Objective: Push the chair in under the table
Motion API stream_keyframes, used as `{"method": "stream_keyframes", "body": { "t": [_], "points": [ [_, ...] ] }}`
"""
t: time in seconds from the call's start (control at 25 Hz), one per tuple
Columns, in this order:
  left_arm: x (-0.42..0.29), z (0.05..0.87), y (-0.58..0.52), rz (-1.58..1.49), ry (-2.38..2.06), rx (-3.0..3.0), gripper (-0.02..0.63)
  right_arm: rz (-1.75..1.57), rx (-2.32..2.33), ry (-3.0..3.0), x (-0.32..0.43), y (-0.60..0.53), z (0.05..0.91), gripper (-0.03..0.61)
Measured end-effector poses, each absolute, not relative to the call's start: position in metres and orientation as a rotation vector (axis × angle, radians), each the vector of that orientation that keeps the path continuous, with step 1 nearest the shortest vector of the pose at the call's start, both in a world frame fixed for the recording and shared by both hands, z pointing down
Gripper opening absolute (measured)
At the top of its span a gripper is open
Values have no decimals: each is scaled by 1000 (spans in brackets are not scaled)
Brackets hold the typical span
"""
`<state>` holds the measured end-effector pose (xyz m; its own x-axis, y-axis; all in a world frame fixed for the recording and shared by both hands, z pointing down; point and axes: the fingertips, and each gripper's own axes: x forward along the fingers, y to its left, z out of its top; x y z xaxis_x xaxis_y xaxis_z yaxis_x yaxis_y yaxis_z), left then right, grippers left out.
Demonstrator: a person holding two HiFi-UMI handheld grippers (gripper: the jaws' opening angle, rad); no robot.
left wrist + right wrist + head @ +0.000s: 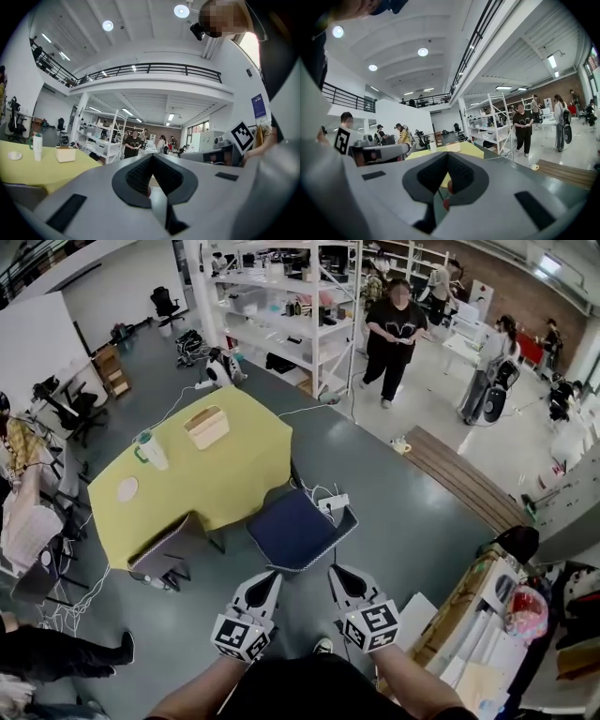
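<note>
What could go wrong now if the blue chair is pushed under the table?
1. The white power strip and its cables lie beside the blue chair; the chair could snag them.
2. A bump against the yellow table might tip the tall cup.

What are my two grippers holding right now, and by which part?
Nothing. The left gripper and right gripper both have their fingers shut on empty air, close to the blue padded chair.
</note>
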<state>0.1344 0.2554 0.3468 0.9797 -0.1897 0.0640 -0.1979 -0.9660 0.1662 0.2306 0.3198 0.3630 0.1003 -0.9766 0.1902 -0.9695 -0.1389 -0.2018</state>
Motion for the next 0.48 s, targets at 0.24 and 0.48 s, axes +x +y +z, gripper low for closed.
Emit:
{"method": "stream_keyframes", "body": {
  "t": [0.24,0.48],
  "points": [
    [180,354,281,93,-240,2952,6,-454,-2331,1989,273,347,373,12],
    [207,360,297,142,-158,2952,8,-470,-2370,1917,306,361,379,12]
  ]
}}
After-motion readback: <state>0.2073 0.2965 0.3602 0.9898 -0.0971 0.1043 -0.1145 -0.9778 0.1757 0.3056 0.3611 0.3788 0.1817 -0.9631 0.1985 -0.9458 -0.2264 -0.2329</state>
